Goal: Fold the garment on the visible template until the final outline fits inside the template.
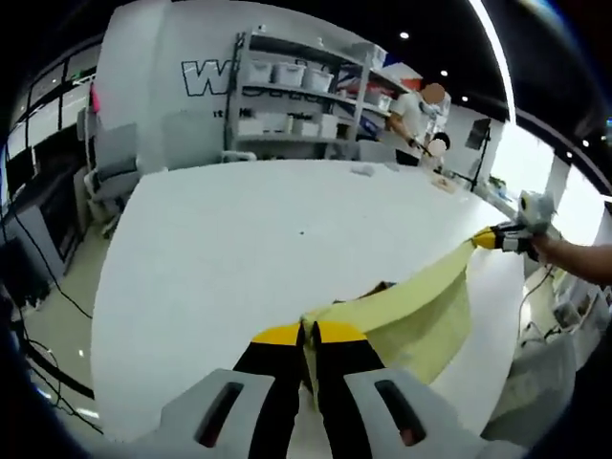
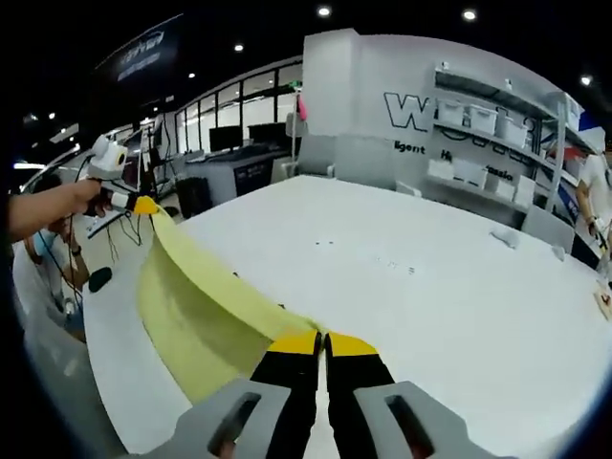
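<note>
Both tongs pinch the yellow garment [image 1: 421, 311]: the left gripper [image 1: 308, 335] and right gripper [image 2: 323, 341] each clamp a corner, stretching it taut above the white table [image 1: 239, 249]. Uneven pulling could tug a corner free.

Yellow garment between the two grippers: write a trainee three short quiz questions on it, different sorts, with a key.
1. True or false: the yellow garment lies flat and folded on the white table.
2. Which gripper holds the garment? A. left gripper alone B. right gripper alone C. both
3. Fill in: behind the table stands a grey ____ with white bins.

Key
1. False: it hangs stretched between the two grippers, above the table.
2. C: each has its jaws shut on an end of the cloth.
3. Shelf.
</note>
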Tool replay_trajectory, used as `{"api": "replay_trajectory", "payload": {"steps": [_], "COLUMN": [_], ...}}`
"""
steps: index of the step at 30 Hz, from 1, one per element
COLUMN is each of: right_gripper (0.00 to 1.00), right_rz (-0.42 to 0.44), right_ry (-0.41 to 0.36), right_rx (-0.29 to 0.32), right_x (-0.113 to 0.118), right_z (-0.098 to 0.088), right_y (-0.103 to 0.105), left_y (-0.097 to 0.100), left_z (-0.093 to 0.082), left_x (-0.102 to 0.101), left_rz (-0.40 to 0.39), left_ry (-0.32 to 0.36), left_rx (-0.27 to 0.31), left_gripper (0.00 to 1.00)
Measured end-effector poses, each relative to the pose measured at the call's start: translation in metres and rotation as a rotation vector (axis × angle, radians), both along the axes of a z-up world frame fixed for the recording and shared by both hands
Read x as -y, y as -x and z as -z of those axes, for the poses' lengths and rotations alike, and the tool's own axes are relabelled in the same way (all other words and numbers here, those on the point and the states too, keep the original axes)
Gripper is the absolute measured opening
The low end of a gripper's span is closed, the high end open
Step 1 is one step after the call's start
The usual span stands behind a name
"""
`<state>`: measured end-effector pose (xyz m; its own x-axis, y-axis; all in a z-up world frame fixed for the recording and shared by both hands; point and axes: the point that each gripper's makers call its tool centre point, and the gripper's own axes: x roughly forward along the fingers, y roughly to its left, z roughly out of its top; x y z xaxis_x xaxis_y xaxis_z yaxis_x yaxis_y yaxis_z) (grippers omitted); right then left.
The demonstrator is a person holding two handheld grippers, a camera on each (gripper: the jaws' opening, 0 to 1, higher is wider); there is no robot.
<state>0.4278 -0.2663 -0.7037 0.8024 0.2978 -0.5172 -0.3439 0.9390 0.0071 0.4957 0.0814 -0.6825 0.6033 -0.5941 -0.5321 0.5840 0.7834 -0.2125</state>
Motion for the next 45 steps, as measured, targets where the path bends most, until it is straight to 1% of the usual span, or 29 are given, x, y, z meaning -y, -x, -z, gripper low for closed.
{"api": "replay_trajectory", "payload": {"steps": [1,5,6,7,8,10,16,19,22,24,28,34,39,41,43,45], "right_gripper": [0.00,0.00,0.00,0.00,0.00,0.00,0.00,0.00,0.00,0.00,0.00,0.00,0.00,0.00,0.00,0.00], "right_rz": [0.003,0.018,0.020,0.018,0.016,0.014,0.028,0.031,0.031,0.029,0.032,0.024,0.013,0.009,0.006,-0.004], "right_ry": [-0.003,-0.016,-0.013,-0.002,0.004,0.025,0.050,0.069,0.083,0.088,0.087,0.105,0.122,0.120,0.130,0.131], "right_rx": [-0.002,-0.021,-0.025,-0.030,-0.033,-0.049,-0.054,-0.056,-0.068,-0.076,-0.086,-0.112,-0.129,-0.138,-0.132,-0.123], "right_x": [0.000,0.001,0.001,0.000,0.000,0.001,0.004,0.005,0.006,0.006,0.008,0.010,0.010,0.010,0.012,0.012], "right_z": [0.002,0.013,0.016,0.020,0.023,0.033,0.052,0.059,0.072,0.077,0.084,0.098,0.109,0.112,0.113,0.112], "right_y": [-0.002,-0.013,-0.014,-0.015,-0.017,-0.021,-0.030,-0.034,-0.040,-0.041,-0.047,-0.052,-0.053,-0.052,-0.052,-0.051], "left_y": [-0.004,-0.013,-0.015,-0.016,-0.018,-0.021,-0.031,-0.035,-0.041,-0.045,-0.050,-0.056,-0.057,-0.058,-0.059,-0.060], "left_z": [0.002,0.012,0.016,0.020,0.025,0.032,0.047,0.056,0.066,0.073,0.085,0.101,0.116,0.118,0.117,0.113], "left_x": [0.000,0.002,0.002,0.001,0.001,0.007,0.006,0.008,0.008,0.008,0.010,0.012,0.012,0.011,0.007,0.005], "left_rz": [-0.011,-0.025,-0.029,-0.022,0.001,0.001,-0.022,-0.019,-0.023,-0.030,-0.021,-0.030,-0.019,-0.015,-0.016,-0.017], "left_ry": [0.012,0.015,0.002,-0.037,-0.085,-0.079,-0.093,-0.104,-0.117,-0.120,-0.137,-0.136,-0.164,-0.176,-0.197,-0.194], "left_rx": [-0.008,-0.025,-0.027,-0.020,0.000,-0.010,-0.019,-0.025,-0.030,-0.046,-0.063,-0.094,-0.118,-0.115,-0.103,-0.094], "left_gripper": [0.05,0.05,0.05,0.05,0.05,0.05,0.05,0.05,0.05,0.05,0.05,0.05,0.06,0.06,0.04,0.07]}}
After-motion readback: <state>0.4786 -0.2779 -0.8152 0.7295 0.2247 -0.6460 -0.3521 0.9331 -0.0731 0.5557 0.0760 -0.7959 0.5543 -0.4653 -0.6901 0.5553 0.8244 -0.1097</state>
